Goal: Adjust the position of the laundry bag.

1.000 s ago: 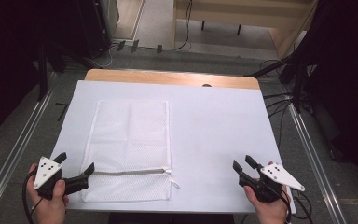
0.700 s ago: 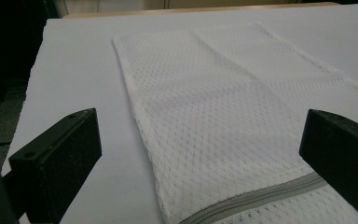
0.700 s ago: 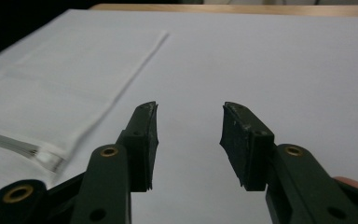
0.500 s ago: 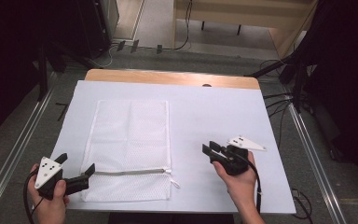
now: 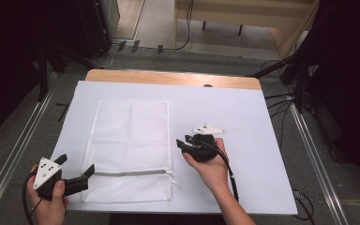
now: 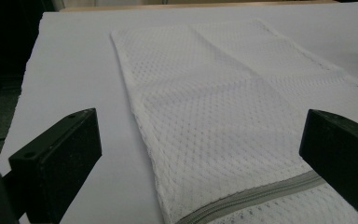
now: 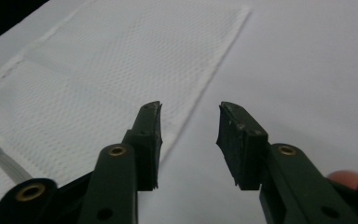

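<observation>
Since the mesh bag [image 5: 130,140] is light, limp and snag-prone, pinch the hemmed edge near the zipper [image 5: 131,172] — left gripper [image 5: 77,176] and right gripper [image 5: 183,145] both stand apart, empty, the right's jaws having just been closing with nothing between them.

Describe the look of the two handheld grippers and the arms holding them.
Both are black handheld tools. The left gripper has two blocky black jaws and a pale three-cornered plate with dark dots on top. The right gripper carries a similar pale plate; its slimmer black jaws show brass-coloured rivets. A black cable trails from each. The forearms are bare, with no sleeves or gloves visible.
</observation>
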